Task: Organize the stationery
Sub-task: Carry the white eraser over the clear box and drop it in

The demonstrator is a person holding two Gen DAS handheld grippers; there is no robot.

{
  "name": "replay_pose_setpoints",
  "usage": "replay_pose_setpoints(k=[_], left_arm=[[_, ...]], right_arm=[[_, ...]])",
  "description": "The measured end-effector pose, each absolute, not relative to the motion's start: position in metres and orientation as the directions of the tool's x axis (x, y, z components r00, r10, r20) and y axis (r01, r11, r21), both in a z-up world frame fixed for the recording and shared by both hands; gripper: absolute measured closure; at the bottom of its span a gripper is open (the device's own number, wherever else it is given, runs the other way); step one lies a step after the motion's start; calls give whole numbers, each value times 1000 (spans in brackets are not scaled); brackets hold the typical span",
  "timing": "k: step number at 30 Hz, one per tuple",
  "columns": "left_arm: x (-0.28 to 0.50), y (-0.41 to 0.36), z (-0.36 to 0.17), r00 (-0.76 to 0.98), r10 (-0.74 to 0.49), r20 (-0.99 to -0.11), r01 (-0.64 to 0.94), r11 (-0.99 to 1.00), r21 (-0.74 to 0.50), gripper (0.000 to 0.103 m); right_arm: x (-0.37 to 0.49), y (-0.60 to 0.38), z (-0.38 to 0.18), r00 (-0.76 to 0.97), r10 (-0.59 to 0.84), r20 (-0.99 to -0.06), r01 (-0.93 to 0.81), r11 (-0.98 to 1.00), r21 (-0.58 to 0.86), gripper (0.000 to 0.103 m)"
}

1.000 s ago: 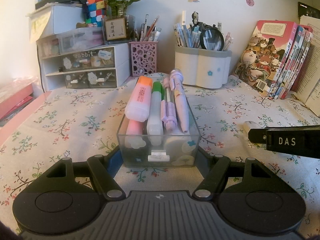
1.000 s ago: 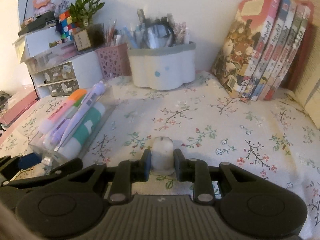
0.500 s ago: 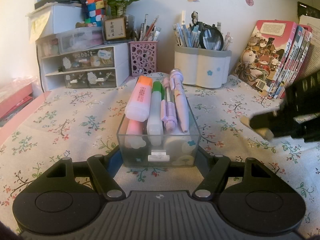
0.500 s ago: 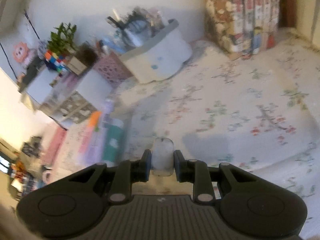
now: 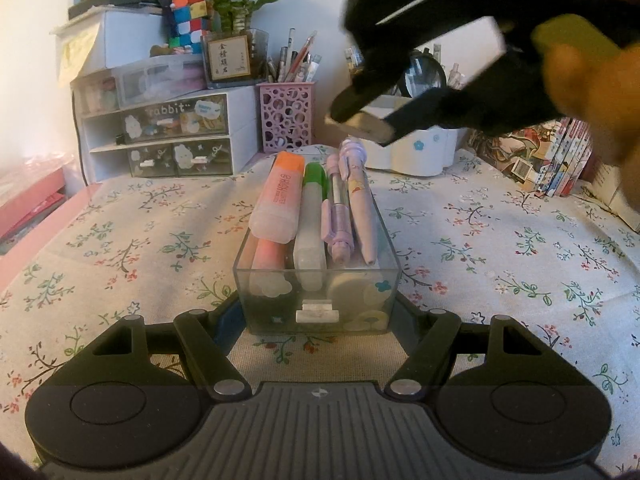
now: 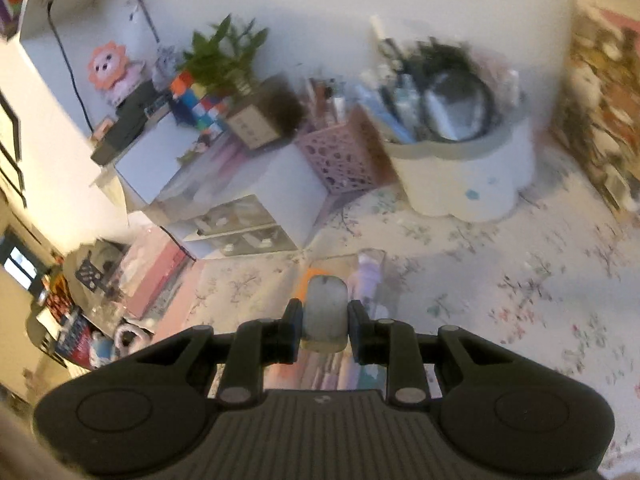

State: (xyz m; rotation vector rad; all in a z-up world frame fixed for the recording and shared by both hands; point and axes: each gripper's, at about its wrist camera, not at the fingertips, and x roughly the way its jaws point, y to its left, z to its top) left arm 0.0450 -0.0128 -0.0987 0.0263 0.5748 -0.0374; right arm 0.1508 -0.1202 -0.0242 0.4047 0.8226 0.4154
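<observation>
Warm, dim indoor light. The left wrist view is sharp, though the right gripper [image 5: 360, 124] is smeared; the right wrist view blurs throughout. Fisheye bending curves the edges.

We see a cream tablecloth printed with small floral sprigs [image 5: 500, 240]. On it, a clear plastic tray [image 5: 316, 300] holds an orange-capped pink highlighter [image 5: 276, 200], a green-capped white marker [image 5: 312, 216] and two lilac pens [image 5: 354, 208]. Behind the tray stands a pink perforated pen cup [image 5: 286, 116].

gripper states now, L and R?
Left gripper: closed on the clear stationery tray.
Right gripper: closed on a small white eraser, above the tray.
</observation>
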Motion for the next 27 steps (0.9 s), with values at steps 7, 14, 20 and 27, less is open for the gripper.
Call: replay_pose_setpoints(k=[7,14,20,27], left_arm=[[45,-13,-99,839,-27,-544,42,999,15,31],[45,-13,-99,838,-27,-544,42,999,15,31],[45,-13,-99,838,-28,-545,42,999,14,31],[54,-12,-94,816,-34,-577,45,999,5,31]], right_arm=[[165,-108,-31,592,474,-652,-206,871,446,56],[167,-94,-33,549,473,-689,-247,880,406,54],[153,-111,-27,572,517,-636,-260,850,457,53],[131,-145,-30,618,511,-597,-225,843,488,53]])
